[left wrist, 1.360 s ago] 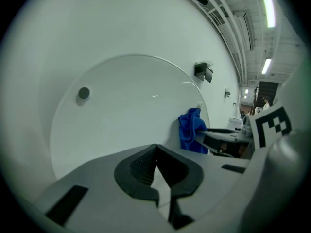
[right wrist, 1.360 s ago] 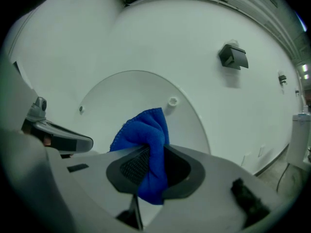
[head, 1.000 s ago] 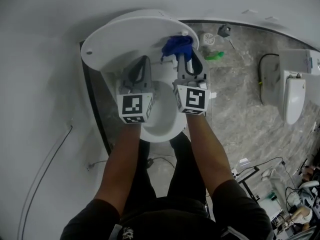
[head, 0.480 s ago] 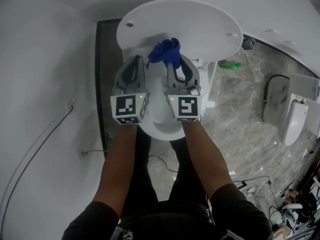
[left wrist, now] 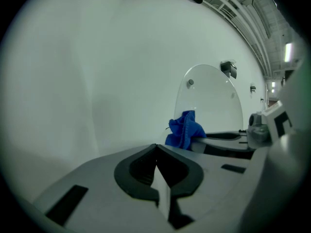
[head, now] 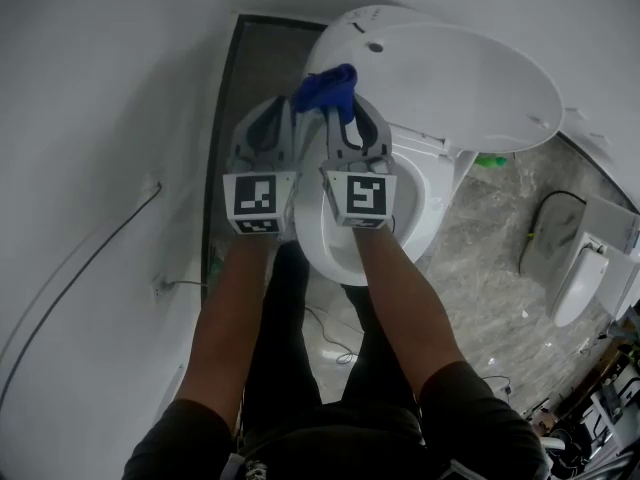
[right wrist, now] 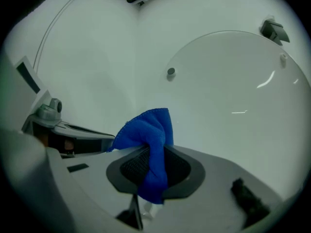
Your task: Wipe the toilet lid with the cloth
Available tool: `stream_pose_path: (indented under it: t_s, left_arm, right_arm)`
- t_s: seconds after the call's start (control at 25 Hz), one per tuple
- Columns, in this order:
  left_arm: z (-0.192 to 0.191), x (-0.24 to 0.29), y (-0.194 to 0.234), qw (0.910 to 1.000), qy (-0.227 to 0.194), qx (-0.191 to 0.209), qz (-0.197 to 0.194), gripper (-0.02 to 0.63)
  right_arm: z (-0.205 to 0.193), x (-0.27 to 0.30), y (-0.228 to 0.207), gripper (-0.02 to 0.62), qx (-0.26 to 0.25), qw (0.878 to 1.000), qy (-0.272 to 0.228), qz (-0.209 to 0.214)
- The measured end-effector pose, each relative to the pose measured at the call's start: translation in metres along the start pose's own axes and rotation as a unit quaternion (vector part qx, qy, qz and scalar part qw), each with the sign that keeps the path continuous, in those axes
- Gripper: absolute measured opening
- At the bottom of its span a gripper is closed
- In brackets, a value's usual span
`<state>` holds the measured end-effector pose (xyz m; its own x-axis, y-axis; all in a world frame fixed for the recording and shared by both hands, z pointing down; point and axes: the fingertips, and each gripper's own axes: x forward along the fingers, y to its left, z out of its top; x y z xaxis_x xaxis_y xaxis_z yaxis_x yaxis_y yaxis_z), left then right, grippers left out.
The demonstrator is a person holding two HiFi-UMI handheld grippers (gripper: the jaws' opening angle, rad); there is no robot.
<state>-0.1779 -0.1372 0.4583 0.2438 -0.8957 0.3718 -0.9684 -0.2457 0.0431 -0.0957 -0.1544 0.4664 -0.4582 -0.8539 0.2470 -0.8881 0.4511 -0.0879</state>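
At tip of right gripper [head: 342,108]: jaws clamped on blue cloth [head: 325,88]. Raised toilet lid [head: 470,78] stands just beyond cloth and spreads to far right; contact not clear. Left gripper [head: 283,113] just beside, on left, jaws closed, nothing between. Right hand nearer to lid; wipe probably must go rightward.

The crumpled blue cloth [right wrist: 146,130] hides the tips of the right gripper [right wrist: 156,152]. The raised white oval toilet lid [head: 470,78] covers most of a small green thing [head: 490,160] behind it. Clutter [head: 600,408] at the lower right corner of the grey marbled floor [head: 480,258] is too small to tell.
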Motion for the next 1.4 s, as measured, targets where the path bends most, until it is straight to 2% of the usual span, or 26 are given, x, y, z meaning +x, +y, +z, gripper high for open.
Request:
stream_pose_path:
  t_s: [0.12,0.28,0.76,1.0,1.12,1.4]
  left_arm:
    - [-0.001,0.003,-0.001,1.0,-0.002,-0.002,-0.006,0.011]
    - [-0.005,0.009,-0.012,0.9999,-0.001,-0.008,-0.015,0.011]
    - [-0.006,0.037,-0.079,0.9977,0.005,-0.006,-0.067,0.011]
    - [0.001,0.053,-0.124,0.9947,0.006,0.01,-0.102,0.011]
    - [-0.001,0.055,-0.148,0.9927,0.009,0.004,-0.121,0.011]
    - [0.002,0.06,-0.204,0.9875,0.007,0.007,-0.157,0.011]
  right_arm:
    - [-0.001,0.007,-0.004,0.071,0.009,1.0,-0.007,-0.011]
    - [-0.003,0.008,-0.014,0.071,-0.013,1.0,-0.013,-0.022]
    - [-0.014,-0.027,-0.092,0.071,-0.026,0.995,0.01,-0.1]
    - [-0.016,-0.061,-0.151,0.071,-0.022,0.988,0.001,-0.152]
    - [-0.02,-0.08,-0.179,0.071,-0.02,0.984,-0.001,-0.18]
    - [-0.03,-0.131,-0.238,0.071,-0.01,0.968,0.0,-0.251]
